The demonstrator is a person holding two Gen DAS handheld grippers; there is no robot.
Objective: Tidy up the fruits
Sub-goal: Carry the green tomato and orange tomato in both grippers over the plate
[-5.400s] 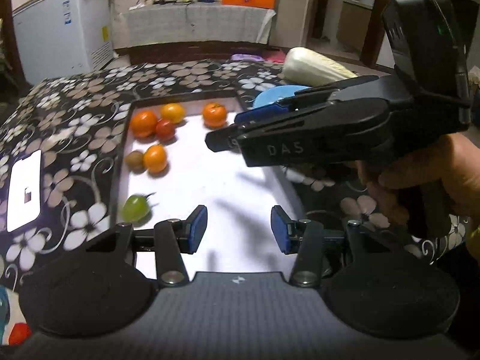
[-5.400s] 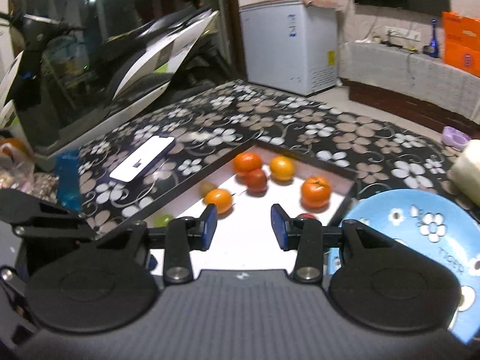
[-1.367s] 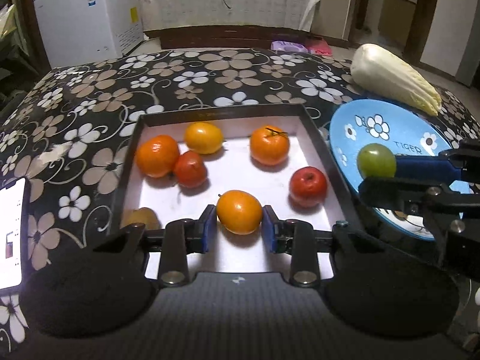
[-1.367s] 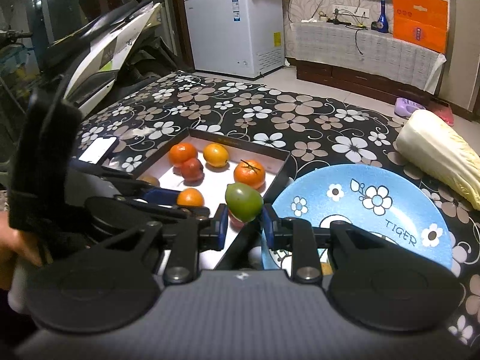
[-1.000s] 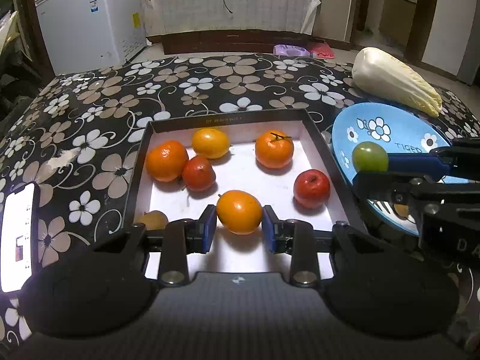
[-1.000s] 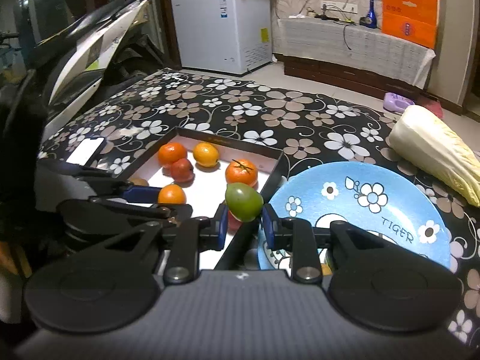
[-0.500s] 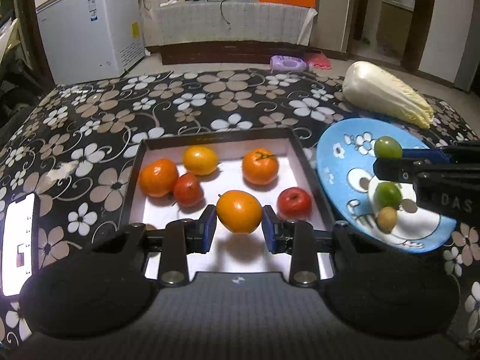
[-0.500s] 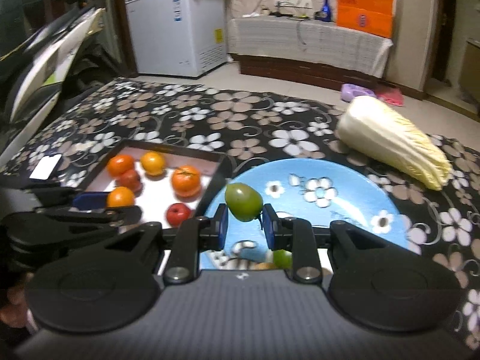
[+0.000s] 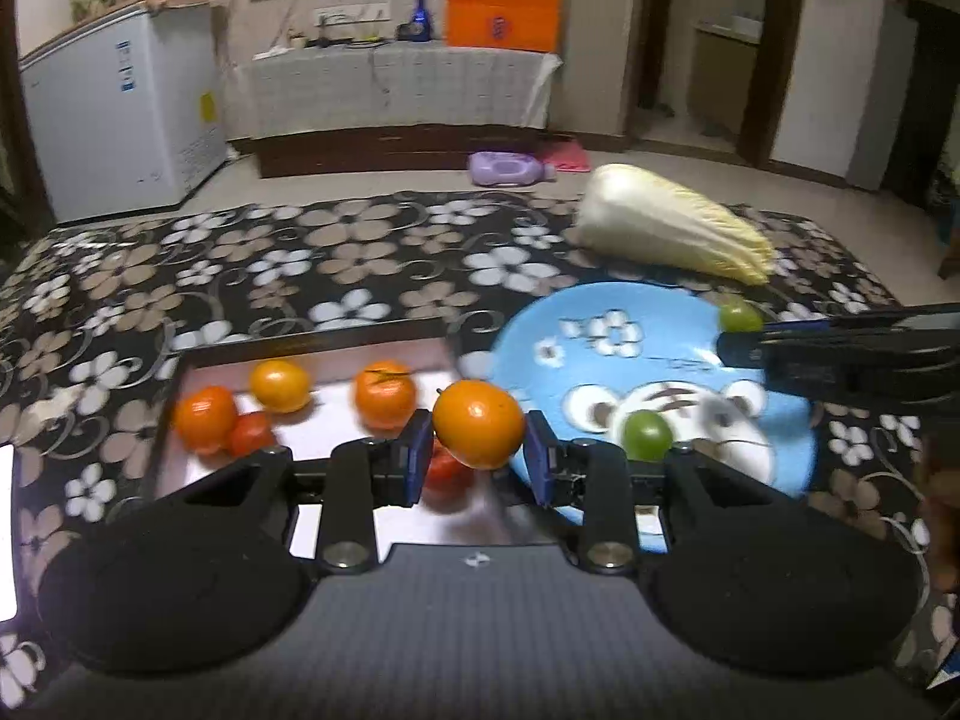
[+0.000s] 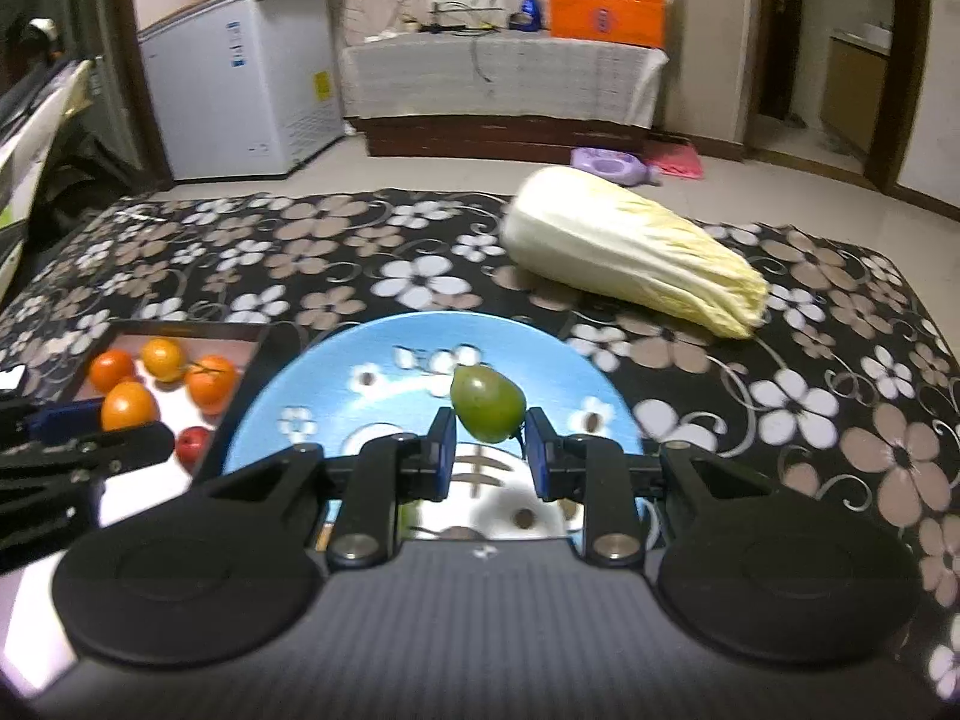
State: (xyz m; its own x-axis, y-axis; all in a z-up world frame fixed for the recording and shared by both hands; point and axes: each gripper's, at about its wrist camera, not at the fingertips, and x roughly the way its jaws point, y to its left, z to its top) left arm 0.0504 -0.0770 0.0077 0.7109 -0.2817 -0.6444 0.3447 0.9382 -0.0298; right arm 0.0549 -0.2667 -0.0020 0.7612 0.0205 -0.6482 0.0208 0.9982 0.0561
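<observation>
My left gripper [image 9: 478, 459] is shut on an orange fruit [image 9: 478, 423], held above the right edge of the white-floored tray [image 9: 198, 468] and beside the blue plate [image 9: 606, 348]. Several orange fruits [image 9: 384, 393] and a red one [image 9: 249, 433] lie in the tray. A green fruit [image 9: 647, 433] rests on the plate. My right gripper [image 10: 486, 456] is shut on a green pear-shaped fruit [image 10: 487, 403] over the blue plate [image 10: 336, 384]; it reaches in from the right in the left wrist view, gripper [image 9: 729, 341]. The left gripper [image 10: 96, 438] with its orange fruit [image 10: 128, 407] shows at the left.
A pale napa cabbage [image 10: 630, 252] lies on the flowered table [image 10: 360, 252] behind the plate. A white phone [image 9: 6, 528] sits at the table's left edge. A white chest freezer [image 9: 120, 114] and a covered sideboard [image 9: 396, 90] stand across the room.
Both grippers have swung right: the left one lifted its orange fruit from the tray's middle to its right edge, the right one carried the green fruit over the plate's centre.
</observation>
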